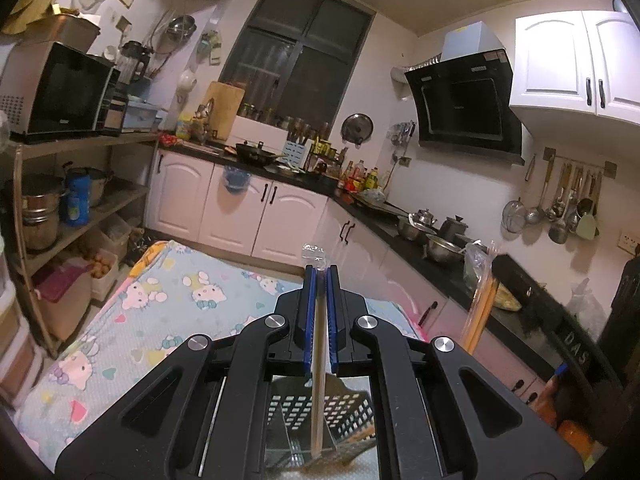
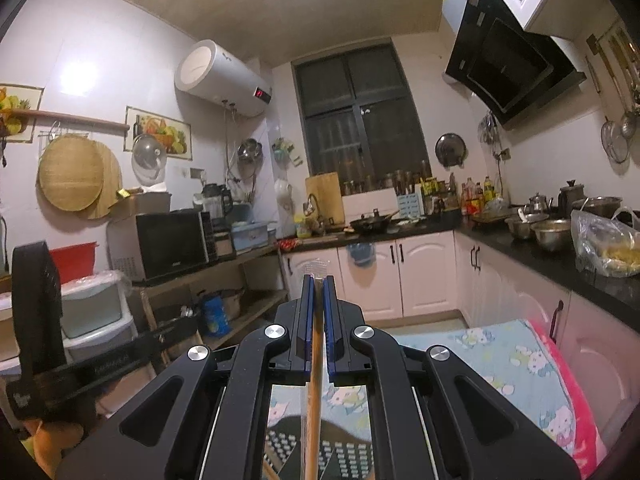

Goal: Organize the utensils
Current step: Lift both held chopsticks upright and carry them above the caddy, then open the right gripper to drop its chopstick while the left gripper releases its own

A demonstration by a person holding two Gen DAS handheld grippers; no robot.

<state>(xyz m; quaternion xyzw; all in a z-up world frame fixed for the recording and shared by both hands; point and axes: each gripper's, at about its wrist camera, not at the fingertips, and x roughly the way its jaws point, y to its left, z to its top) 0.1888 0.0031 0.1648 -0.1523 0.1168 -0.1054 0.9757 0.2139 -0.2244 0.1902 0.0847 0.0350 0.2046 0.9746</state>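
Left gripper (image 1: 321, 276): held nearly level, jaws clamped on pale wrapped chopsticks (image 1: 318, 376).
Pale chopsticks: long axis along the jaws, wrapper tip poking past the fingertips.
Right gripper (image 2: 319, 285): level, jaws clamped on brown wrapped chopsticks (image 2: 314, 384).
Black perforated basket (image 1: 348, 408): beneath both jaws.

We see dim, warm indoor light, glare on the left wall (image 2: 78, 76), a dark window (image 1: 296, 68), fisheye bending and black corners
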